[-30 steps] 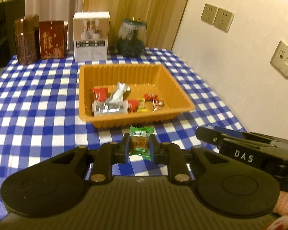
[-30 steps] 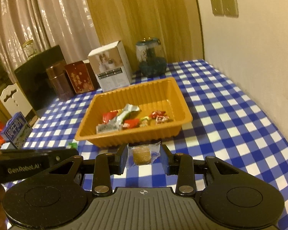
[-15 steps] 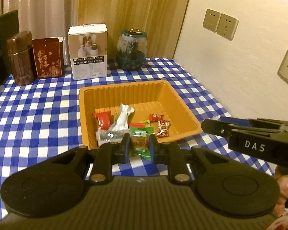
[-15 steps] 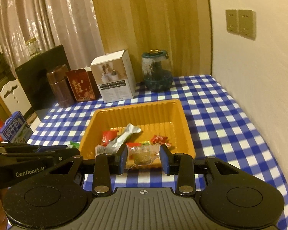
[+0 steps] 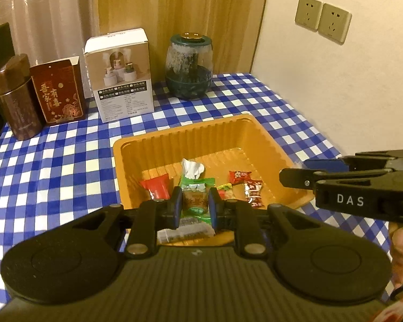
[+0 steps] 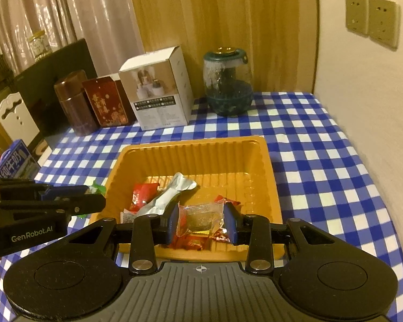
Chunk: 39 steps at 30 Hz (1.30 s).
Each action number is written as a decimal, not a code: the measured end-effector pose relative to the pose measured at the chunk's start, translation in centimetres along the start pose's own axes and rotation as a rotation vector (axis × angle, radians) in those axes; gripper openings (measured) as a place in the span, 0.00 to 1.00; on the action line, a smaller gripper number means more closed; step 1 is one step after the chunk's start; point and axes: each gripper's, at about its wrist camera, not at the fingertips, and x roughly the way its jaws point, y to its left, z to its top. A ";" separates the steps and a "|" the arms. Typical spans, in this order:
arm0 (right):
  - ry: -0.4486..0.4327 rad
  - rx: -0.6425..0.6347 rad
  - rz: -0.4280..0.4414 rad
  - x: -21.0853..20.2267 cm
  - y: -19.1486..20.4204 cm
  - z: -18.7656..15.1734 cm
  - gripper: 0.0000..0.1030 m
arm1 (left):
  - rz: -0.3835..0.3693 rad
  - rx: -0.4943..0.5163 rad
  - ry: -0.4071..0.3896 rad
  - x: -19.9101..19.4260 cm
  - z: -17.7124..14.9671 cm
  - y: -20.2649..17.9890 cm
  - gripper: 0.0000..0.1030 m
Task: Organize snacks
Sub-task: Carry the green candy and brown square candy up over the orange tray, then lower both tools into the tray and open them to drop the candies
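Green snack point(image 5: 194, 197) – pinched by left gripper point(image 5: 193, 209); clear-wrapped snack point(image 6: 201, 216) – pinched by right gripper point(image 6: 202, 221). Light, crinkly, slippery; hold mid-body over tray point(image 6: 266, 161).

blue carton point(image 6: 14, 161) cut off at left edge, white box point(image 5: 121, 73) print illegible

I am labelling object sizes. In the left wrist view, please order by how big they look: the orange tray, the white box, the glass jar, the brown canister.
1. orange tray, clearly largest, though also nearest.
2. white box.
3. glass jar and brown canister: these look about alike, so I do not rank them.
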 end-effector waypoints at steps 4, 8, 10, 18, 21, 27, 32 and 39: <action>0.020 -0.022 -0.006 1.2 -0.1 1.1 0.36 | -0.001 0.001 0.017 1.2 0.9 0.4 0.18; 0.044 -0.027 -0.004 2.6 -0.5 2.1 0.36 | -0.006 -0.002 0.036 2.5 1.6 0.6 0.18; 0.056 -0.024 -0.002 3.2 -0.7 2.6 0.36 | -0.004 -0.001 0.041 2.9 2.0 0.9 0.18; 0.110 -0.010 0.012 5.7 -1.6 3.8 0.36 | 0.000 -0.016 0.077 5.0 3.2 2.1 0.18; 0.126 0.004 0.017 6.5 -2.1 4.0 0.36 | -0.009 -0.034 0.091 6.0 3.6 2.8 0.18; 0.148 0.034 0.025 8.0 -2.6 4.3 0.36 | -0.020 -0.058 0.105 7.6 4.3 3.9 0.18; 0.163 0.049 0.033 9.3 -2.7 4.3 0.36 | -0.023 -0.066 0.117 8.9 4.6 4.1 0.18; 0.161 0.063 0.029 10.2 -3.0 4.2 0.36 | -0.023 -0.064 0.126 10.5 4.6 3.9 0.18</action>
